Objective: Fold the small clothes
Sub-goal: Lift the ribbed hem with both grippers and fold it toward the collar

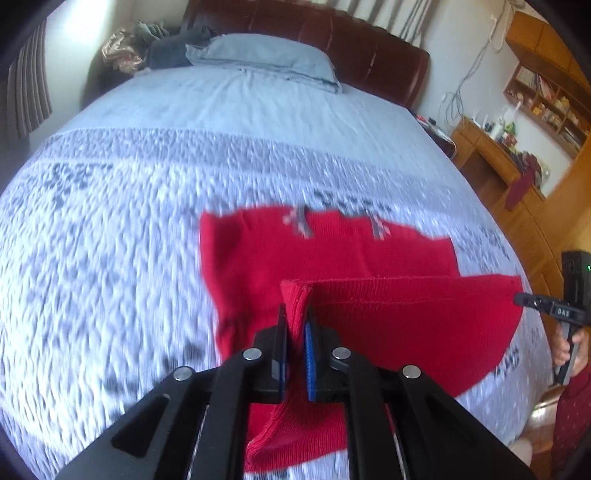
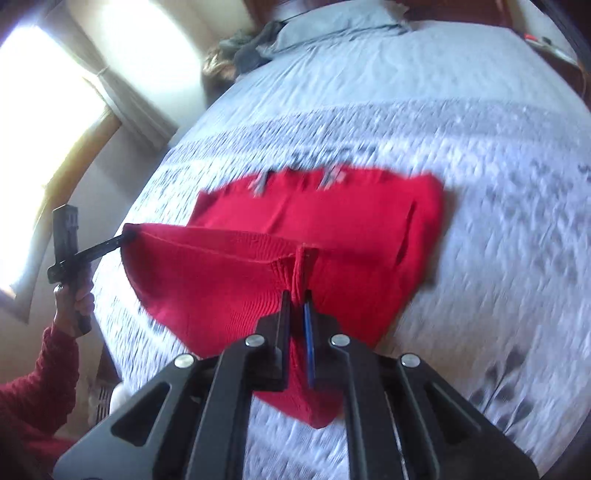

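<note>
Both grippers, left gripper and right gripper, clamp the red garment's near hem, lifted; next, carry it far across the bed, completing fold 1.

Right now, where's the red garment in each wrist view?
Left wrist: red garment lower centre, its near edge lifted, one corner pinched in the left gripper, the other in the right gripper at the right edge.
Right wrist: lower centre, corner in the right gripper; left gripper at left.
Shared landmark: pillow at the bed's head.
</note>
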Tool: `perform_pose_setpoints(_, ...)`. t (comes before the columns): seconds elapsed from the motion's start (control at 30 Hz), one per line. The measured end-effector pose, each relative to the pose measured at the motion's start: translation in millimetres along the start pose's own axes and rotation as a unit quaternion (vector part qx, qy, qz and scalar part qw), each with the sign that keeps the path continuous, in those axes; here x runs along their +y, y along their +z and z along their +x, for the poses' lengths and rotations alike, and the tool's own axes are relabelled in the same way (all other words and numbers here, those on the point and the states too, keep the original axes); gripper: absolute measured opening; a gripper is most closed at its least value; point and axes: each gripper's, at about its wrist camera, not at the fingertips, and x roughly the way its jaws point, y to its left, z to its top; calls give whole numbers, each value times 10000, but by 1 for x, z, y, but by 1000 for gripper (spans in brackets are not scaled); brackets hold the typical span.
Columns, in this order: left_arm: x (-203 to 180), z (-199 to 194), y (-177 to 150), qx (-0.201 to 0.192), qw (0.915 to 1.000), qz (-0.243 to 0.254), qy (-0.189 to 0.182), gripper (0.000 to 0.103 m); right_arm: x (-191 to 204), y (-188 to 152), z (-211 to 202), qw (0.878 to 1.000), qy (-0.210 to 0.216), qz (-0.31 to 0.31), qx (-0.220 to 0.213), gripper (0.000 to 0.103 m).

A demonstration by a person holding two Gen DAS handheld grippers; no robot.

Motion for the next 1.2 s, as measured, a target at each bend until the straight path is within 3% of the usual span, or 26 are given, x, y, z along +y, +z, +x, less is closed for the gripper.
perform_pose_setpoints(0.17,8,67,74,-19,9992,-212,340,8,-25,62,35,9993,-278,250,-9,5)
perform_pose_setpoints(0.3,17,118,102,30,9972,-329,668,8,-46,101,81,9977,-543,392,131,5)
perform_pose_setpoints(0.43,31,169,104,293,9943,-422,939,8,-69,125,132,9939,-902,525,358,5)
perform_pose_setpoints(0.6,45,222,82,771,9884,-334,1266,11,-89,115,186,9860,-1342,601,781,5)
perform_pose_setpoints(0.67,45,223,75,693,9889,-230,1290,13,-92,110,191,9856,-1371,596,787,7)
perform_pose_setpoints(0.77,41,213,74,740,9869,-81,1429,28,-96,105,181,9864,-1264,794,685,16)
perform_pose_setpoints(0.9,37,175,61,760,9842,80,1597,42,-86,83,142,9874,-1270,651,690,19)
perform_pose_setpoints(0.93,36,159,50,745,9855,121,1517,44,-82,74,132,9882,-1214,589,719,19)
perform_pose_setpoints(1.0,38,139,29,869,9815,133,1698,55,-74,52,113,9903,-1019,530,788,19)
perform_pose_setpoints(1.1,42,111,-13,1057,9786,47,1764,56,-64,-2,92,9914,-360,615,1095,23)
perform_pose_setpoints(1.2,45,89,-52,1172,9801,-227,1583,57,-56,-36,88,9889,-163,624,1338,32)
